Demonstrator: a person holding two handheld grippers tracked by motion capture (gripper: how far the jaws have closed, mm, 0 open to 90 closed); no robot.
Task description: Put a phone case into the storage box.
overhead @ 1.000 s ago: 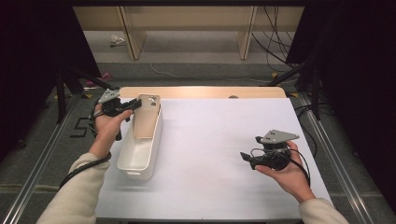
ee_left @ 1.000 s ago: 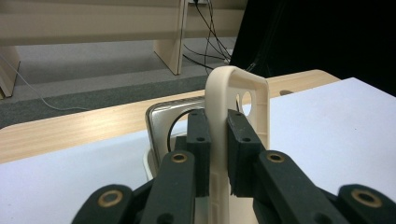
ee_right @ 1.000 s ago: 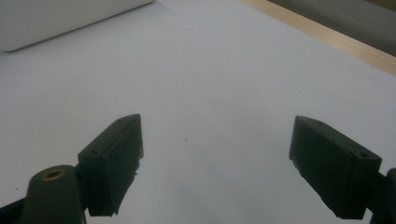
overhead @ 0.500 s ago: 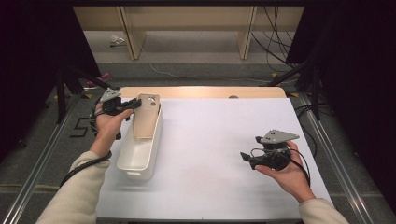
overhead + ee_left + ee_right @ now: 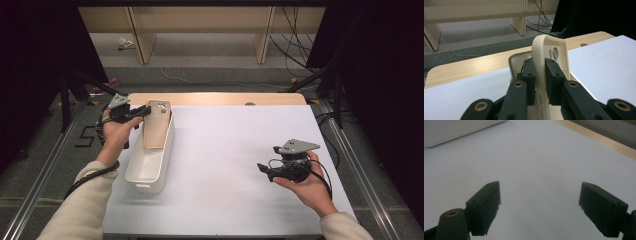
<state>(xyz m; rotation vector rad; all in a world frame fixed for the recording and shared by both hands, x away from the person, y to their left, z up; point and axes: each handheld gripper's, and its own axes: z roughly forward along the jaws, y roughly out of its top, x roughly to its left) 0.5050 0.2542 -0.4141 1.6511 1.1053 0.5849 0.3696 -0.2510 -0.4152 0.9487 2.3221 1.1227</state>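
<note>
The left gripper (image 5: 146, 110) sits at the far left of the white table (image 5: 235, 165), its jaws pinching the upper end of a beige lid (image 5: 156, 126); the lid stands tilted, its lower end inside the white bin (image 5: 150, 159) and its top leaning at the bin's far end; the bin lies lengthwise near the table's left edge. The left gripper view shows what the high view cannot: both pads (image 5: 554, 75) press flat on the lid's (image 5: 549, 50) thin rim from either side, just below two small holes near its rounded top; the bin's rim (image 5: 516, 60) appears directly behind. The right gripper (image 5: 264, 171) rests in the person's hand at the near right of the table, well apart from bin and lid; the right gripper view shows its jaws spread wide over bare table (image 5: 536, 157), nothing between them, with the bin's side (image 5: 454, 130) at the upper left corner.
</note>
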